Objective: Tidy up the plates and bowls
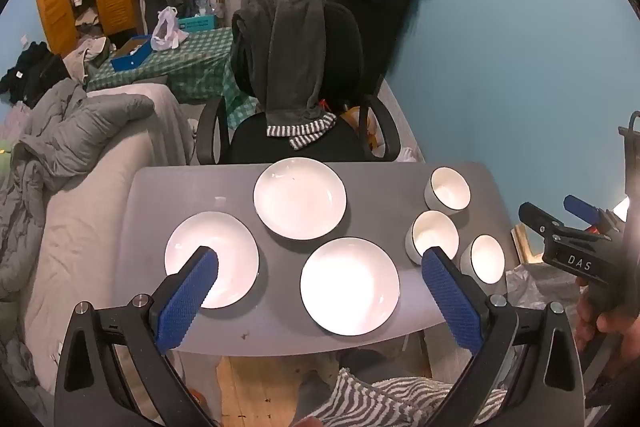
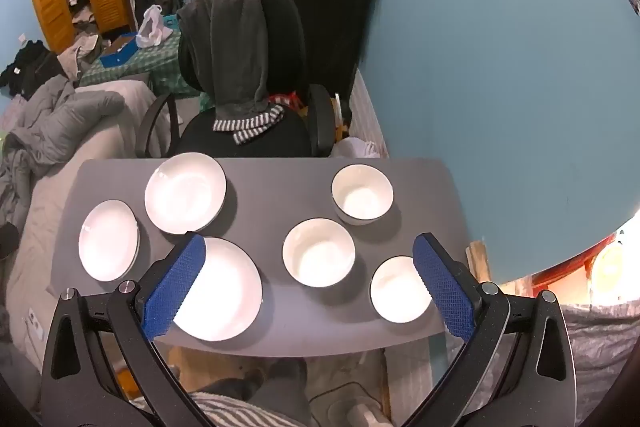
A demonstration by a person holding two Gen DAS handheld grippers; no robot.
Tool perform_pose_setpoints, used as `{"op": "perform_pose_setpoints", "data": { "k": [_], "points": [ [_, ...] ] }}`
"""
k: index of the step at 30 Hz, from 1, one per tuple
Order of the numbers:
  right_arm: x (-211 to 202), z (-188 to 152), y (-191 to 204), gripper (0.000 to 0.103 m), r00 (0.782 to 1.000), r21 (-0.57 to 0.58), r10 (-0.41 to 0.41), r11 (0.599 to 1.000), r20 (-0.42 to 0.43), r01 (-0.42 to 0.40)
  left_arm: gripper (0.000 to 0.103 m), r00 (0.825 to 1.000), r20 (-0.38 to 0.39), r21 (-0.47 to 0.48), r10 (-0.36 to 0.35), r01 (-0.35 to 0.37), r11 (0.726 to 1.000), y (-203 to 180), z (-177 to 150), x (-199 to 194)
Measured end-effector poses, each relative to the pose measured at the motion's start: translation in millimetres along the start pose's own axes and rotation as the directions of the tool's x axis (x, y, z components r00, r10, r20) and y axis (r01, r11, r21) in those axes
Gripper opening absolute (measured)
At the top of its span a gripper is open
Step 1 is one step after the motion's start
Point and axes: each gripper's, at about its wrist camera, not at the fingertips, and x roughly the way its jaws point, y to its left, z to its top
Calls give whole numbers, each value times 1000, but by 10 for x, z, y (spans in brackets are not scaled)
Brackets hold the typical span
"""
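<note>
While both jaws gape wide and empty, left gripper [image 1: 320, 267] and right gripper [image 2: 308, 259] hover above a grey table [image 1: 168, 195] bearing three plates and three bowls.

Black two-finger left gripper [image 1: 320, 287] and right gripper [image 2: 308, 279], each with blue knurled pads [image 1: 188, 301] and silver screws [image 1: 141, 300]. White "DAS" lettering on the right gripper's body. Grey-and-white striped clothing [image 1: 380, 399] below.
</note>
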Motion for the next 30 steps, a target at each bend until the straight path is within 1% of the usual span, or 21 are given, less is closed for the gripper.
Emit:
{"op": "perform_pose_setpoints", "data": {
  "k": [1,2,3,5,9,10,11,14,22,30],
  "points": [
    [0,-2,-2,102,1000,0,0,1000,-2,0,103,1000,-1,0,-5,5,1000,9,9,6],
    [0,-4,-4,102,1000,0,0,1000,-3,0,103,1000,15,11,8,-8,1000,-14,-29,-22],
    [-1,-5,-5,102,1000,1,1,1000,-5,-1,103,1000,7,15,23,-24,1000,-50,-12,-22],
    [-2,-8,-7,102,1000,2,3,1000,-7,-3,103,1000,11,18,25,-25,1000,-52,-38,-38],
    [-7,-11,-5,102,1000,-1,3,1000,-11,-3,103,1000,3,10,21,-21,1000,-114,-25,-9],
    [-21,-38,-87,102,1000,11,4,1000,0,-4,103,1000,0,8,23,-23,1000,-108,-24,2],
    [-23,-44,-84,102,1000,11,4,1000,-1,-4,103,1000,-2,2,20,-20,1000,-37,-11,2],
    [-25,-49,-87,102,1000,8,5,1000,-3,-5,103,1000,7,-8,26,-26,1000,-26,16,11],
    [-20,-48,-28,102,1000,12,0,1000,-5,0,103,1000,5,-10,5,-5,1000,-6,-4,35],
    [1,-53,2,102,1000,8,6,1000,-13,-6,103,1000,-2,-7,4,-4,1000,19,-23,38]
  ]
}}
